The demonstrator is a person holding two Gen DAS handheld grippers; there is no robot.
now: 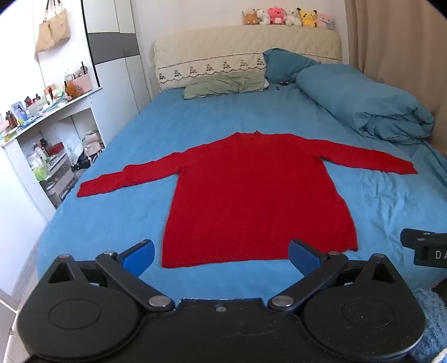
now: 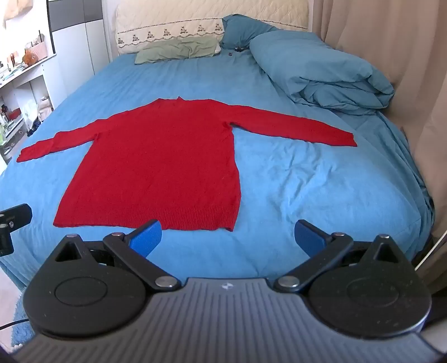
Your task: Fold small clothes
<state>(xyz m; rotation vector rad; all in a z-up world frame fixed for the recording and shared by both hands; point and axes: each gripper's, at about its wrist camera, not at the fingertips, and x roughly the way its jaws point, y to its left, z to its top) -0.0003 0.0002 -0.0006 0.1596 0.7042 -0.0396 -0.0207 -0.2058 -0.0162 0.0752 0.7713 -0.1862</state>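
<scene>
A red long-sleeved knit sweater (image 1: 251,195) lies flat on the blue bed sheet (image 1: 117,223), both sleeves spread out, neck toward the headboard, hem toward me. It also shows in the right wrist view (image 2: 156,164). My left gripper (image 1: 222,255) is open and empty, held above the bed just short of the hem. My right gripper (image 2: 227,237) is open and empty, near the hem's right corner. The right gripper's body shows at the right edge of the left wrist view (image 1: 424,248). The left gripper's body shows at the left edge of the right wrist view (image 2: 11,223).
A rolled blue duvet (image 1: 363,103) lies along the bed's right side by a beige curtain (image 2: 391,42). A green pillow (image 1: 223,85) and a blue pillow (image 1: 285,62) lie at the headboard (image 1: 245,47), with plush toys (image 1: 287,16) on top. White shelves (image 1: 42,139) with clutter stand at the left.
</scene>
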